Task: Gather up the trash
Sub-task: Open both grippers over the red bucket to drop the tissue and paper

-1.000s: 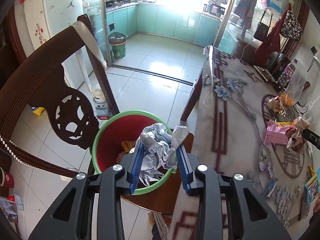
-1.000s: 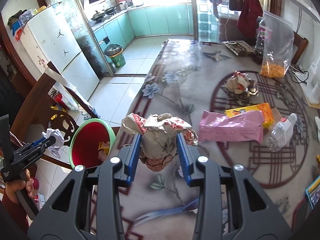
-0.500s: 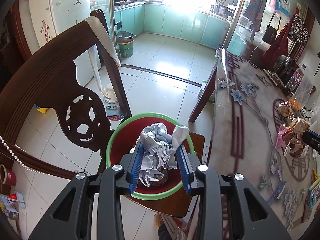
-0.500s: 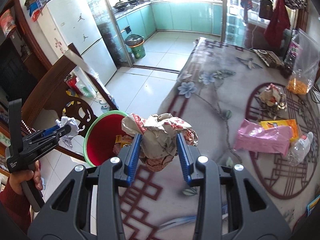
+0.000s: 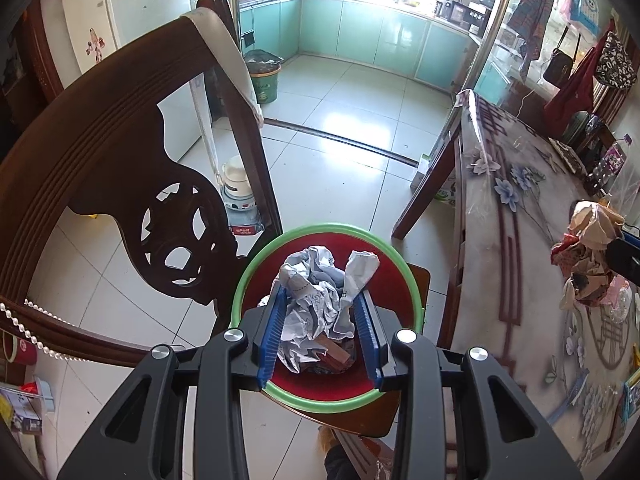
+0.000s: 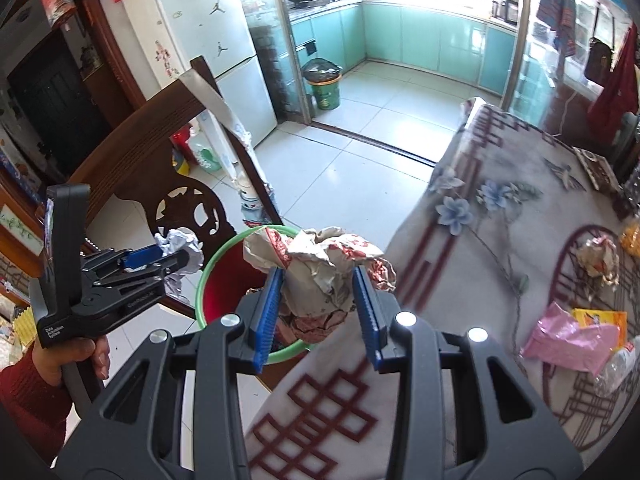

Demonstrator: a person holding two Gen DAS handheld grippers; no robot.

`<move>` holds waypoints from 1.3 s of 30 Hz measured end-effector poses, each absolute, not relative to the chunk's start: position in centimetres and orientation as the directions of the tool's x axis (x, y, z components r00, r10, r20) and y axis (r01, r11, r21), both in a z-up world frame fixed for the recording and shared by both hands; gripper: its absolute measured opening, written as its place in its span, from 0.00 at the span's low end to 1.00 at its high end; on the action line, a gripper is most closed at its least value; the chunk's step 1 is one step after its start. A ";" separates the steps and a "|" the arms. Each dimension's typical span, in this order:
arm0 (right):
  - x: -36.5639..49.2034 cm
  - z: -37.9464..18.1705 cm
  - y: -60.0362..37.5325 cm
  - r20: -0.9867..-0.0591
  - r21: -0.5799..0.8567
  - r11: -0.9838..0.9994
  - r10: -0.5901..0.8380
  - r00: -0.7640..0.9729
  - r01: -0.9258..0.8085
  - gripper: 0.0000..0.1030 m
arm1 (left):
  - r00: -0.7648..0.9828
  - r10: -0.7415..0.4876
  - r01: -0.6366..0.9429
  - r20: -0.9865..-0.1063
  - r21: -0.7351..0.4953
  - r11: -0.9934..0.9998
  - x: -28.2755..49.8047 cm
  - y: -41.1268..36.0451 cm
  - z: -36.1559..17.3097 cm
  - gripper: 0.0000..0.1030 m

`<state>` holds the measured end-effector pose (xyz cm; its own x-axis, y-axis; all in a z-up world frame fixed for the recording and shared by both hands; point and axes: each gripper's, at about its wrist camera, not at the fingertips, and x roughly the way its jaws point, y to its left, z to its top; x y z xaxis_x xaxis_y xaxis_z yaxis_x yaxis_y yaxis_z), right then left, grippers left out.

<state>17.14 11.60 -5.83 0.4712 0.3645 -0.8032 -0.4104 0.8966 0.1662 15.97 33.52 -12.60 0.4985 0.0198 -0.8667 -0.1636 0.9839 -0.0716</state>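
Note:
My left gripper is shut on a crumpled white paper ball and hangs right over the red bin with a green rim, which stands on a wooden chair seat. Some trash lies at the bin's bottom. My right gripper is shut on a crumpled beige-and-red wrapper, held above the table's near corner beside the same bin. In the right wrist view the left gripper shows at the left with its paper ball. The wrapper also appears at the right edge of the left wrist view.
A dark carved chair back rises left of the bin. The table with a floral cloth carries a pink bag, a yellow pack, a plastic bottle and another crumpled wrapper. A green bin stands by the kitchen doorway.
Both grippers moved left toward the red bin with their loads. The left one now hangs centred over the bin; the right one has gone from mid-table to the table's corner.

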 end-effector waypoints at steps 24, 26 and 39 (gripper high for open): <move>19.0 -10.0 17.1 -0.847 0.216 0.818 0.429 0.314 -0.534 0.35 | 0.474 0.002 -0.168 -0.880 -0.088 0.982 18.3 34.2 -14.1 0.32; 19.0 -10.1 17.3 -0.847 0.214 0.817 0.428 0.314 -0.536 0.35 | 0.476 0.005 -0.169 -0.879 -0.087 0.982 18.4 34.3 -14.0 0.32; 18.9 -10.4 18.9 -0.856 0.196 0.799 0.422 0.298 -0.569 0.37 | 0.497 0.006 -0.171 -0.868 -0.091 0.981 18.8 35.0 -13.4 0.34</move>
<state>18.86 18.88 -10.40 0.2976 0.4220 -0.8564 -0.5686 0.7989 0.1961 18.76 35.01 -13.39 0.4967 0.0059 -0.8679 -0.1705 0.9811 -0.0909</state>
